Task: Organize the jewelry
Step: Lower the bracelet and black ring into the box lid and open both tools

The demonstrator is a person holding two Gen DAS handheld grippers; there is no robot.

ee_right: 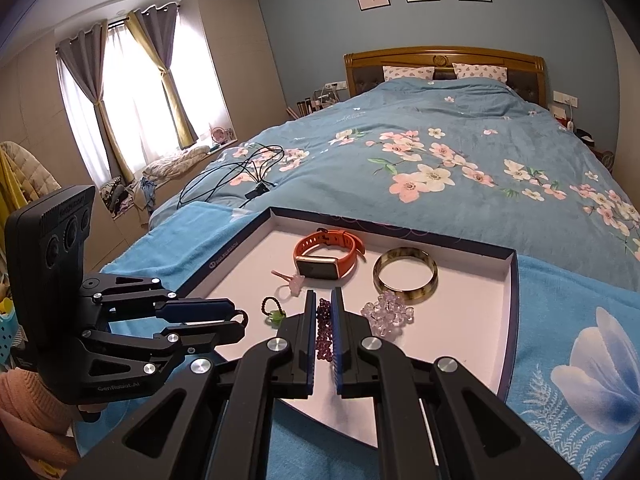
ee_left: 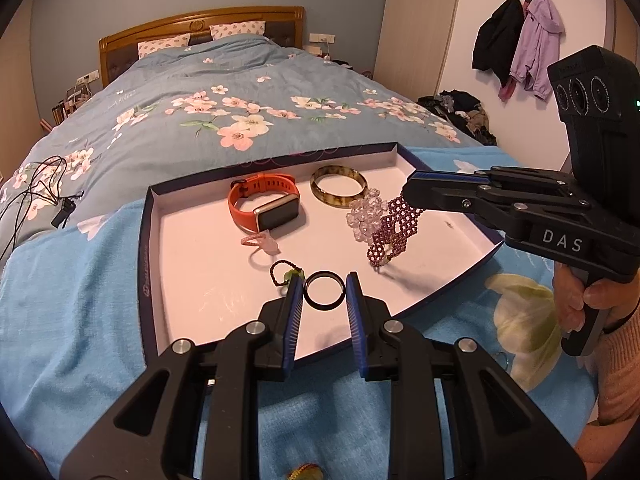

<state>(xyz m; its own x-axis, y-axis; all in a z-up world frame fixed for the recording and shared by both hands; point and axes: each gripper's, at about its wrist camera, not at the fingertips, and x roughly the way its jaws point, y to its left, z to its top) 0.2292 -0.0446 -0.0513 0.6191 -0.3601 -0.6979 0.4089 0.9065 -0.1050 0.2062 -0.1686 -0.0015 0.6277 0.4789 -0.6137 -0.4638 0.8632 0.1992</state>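
A shallow white-lined tray (ee_left: 160,240) holds jewelry; the left gripper (ee_left: 324,285) pinches a smooth black ring (ee_left: 324,291), the right gripper (ee_right: 322,300) clamps a purple beaded bracelet (ee_left: 394,226).

tray (ee_left: 154,240) near-left floor bare, watch (ee_left: 266,206), bangle (ee_left: 338,186), bead bracelets (ee_left: 394,226) crowding far right

Flowered bedspread (ee_right: 440,148), black cables (ee_right: 236,176)
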